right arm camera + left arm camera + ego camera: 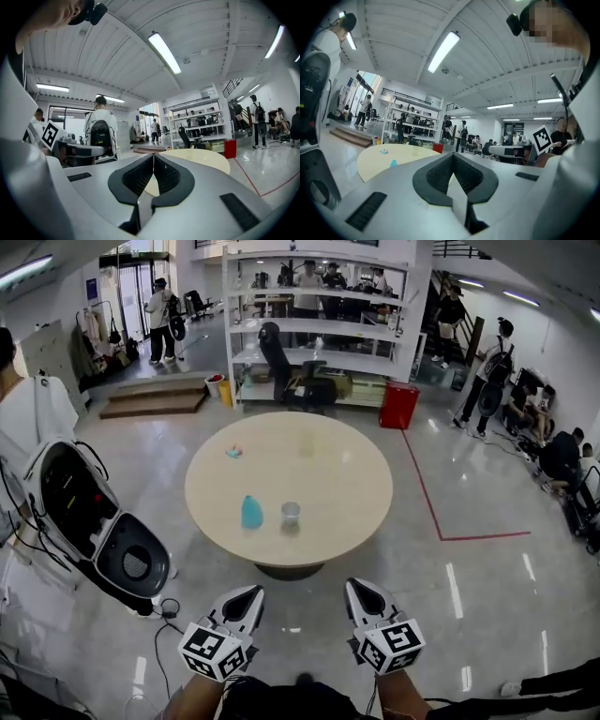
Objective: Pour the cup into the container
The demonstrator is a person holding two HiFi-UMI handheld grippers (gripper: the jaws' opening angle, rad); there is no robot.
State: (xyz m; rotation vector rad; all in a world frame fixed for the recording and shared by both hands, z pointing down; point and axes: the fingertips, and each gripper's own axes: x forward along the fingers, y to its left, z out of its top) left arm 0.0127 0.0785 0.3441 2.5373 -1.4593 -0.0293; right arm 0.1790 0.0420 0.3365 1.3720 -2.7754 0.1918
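Note:
On the round beige table point(328, 474) stand a blue cup point(251, 513) and, just to its right, a clear container point(291, 513). Both grippers hang in front of the table's near edge, well short of those objects. My left gripper point(247, 596) is shut with nothing in it, and its own view shows the jaws point(453, 156) meeting, with the table point(379, 159) and the blue cup point(393, 163) far off at the left. My right gripper point(361, 592) is shut and empty too; its view shows the closed tips point(153, 155) and the table point(206, 158) beyond.
A small pale blue object point(233, 453) lies at the table's far left. A black-and-white machine point(94, 526) stands on the floor left of the table. White shelving point(319, 324), a red bin point(398, 405) and several people are at the back and right. Red tape point(431, 502) marks the floor.

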